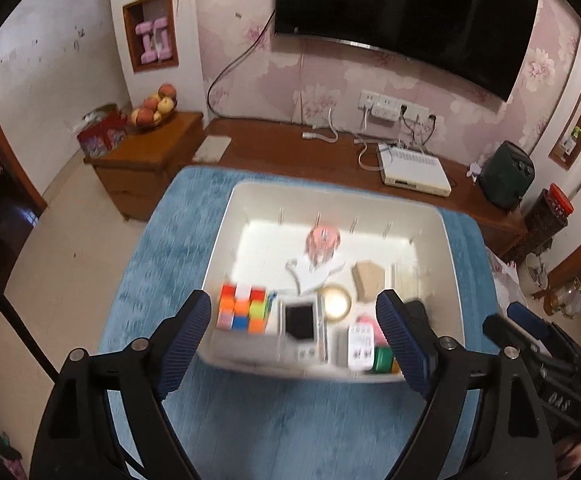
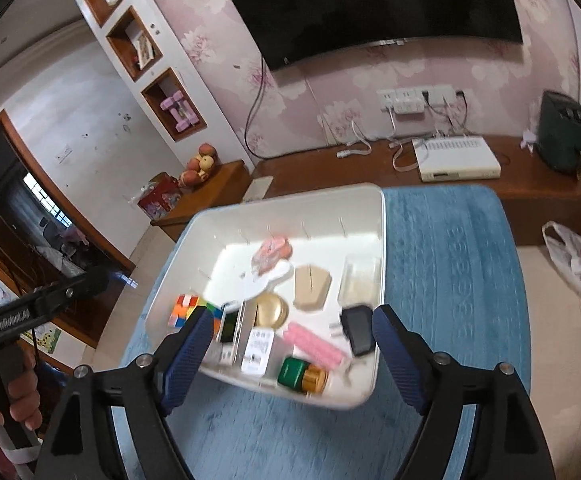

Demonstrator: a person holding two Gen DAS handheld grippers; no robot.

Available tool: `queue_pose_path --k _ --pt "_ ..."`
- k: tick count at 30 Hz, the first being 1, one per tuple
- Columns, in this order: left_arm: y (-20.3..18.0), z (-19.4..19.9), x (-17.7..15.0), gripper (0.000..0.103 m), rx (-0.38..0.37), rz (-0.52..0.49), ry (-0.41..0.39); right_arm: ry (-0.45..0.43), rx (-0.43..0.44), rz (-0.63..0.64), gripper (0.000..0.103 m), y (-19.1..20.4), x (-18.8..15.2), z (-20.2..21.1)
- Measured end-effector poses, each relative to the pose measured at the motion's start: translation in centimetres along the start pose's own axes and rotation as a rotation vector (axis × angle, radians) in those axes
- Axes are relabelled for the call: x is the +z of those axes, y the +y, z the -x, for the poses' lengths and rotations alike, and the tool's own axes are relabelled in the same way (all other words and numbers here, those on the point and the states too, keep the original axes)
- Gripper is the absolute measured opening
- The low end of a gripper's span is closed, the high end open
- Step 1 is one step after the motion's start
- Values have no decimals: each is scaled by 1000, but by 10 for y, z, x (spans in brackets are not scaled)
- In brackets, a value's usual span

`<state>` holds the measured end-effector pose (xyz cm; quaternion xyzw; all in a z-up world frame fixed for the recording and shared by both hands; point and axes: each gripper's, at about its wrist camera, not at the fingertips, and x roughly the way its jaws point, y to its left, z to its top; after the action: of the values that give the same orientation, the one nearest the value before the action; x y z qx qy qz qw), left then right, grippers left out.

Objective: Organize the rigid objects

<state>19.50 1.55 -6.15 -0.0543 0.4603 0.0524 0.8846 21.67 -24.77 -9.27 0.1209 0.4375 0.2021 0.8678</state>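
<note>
A white bin (image 1: 226, 240) (image 2: 380, 240) sits on a blue mat and holds several objects: a colour cube (image 1: 242, 307) (image 2: 188, 309), a small device with a dark screen (image 1: 299, 322), a gold round tin (image 1: 335, 302) (image 2: 271, 310), a tan block (image 1: 367, 280) (image 2: 310, 286), a pink item (image 1: 323, 240) (image 2: 272, 254), a black device (image 2: 357, 330), a pink comb-like bar (image 2: 316, 346) and a green-and-gold jar (image 2: 302, 375). My left gripper (image 1: 297, 348) is open and empty above the bin's near edge. My right gripper (image 2: 292, 350) is open and empty over the bin's near side.
The blue mat (image 1: 250, 432) (image 2: 450, 248) covers the table around the bin. Behind stand a wooden TV bench with a white box (image 1: 412, 170) (image 2: 456, 158), cables, a dark speaker (image 2: 564, 136) and a fruit bowl (image 1: 156, 110). A plastic bag (image 2: 574, 260) lies right.
</note>
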Motion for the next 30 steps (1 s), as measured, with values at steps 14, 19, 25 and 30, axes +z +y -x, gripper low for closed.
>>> queue_pose_path --k 14,19,25,30 --pt "59 40 -97 87 50 135 160 312 -2 -29 94 52 -92 8" --pt "78 54 -116 87 7 204 217 300 -21 3 101 80 -104 31" --pt "86 75 -114 87 -39 173 204 227 -88 73 102 117 -98 72" --pt "82 95 -107 87 -107 90 167 206 -104 37 102 141 -100 104"
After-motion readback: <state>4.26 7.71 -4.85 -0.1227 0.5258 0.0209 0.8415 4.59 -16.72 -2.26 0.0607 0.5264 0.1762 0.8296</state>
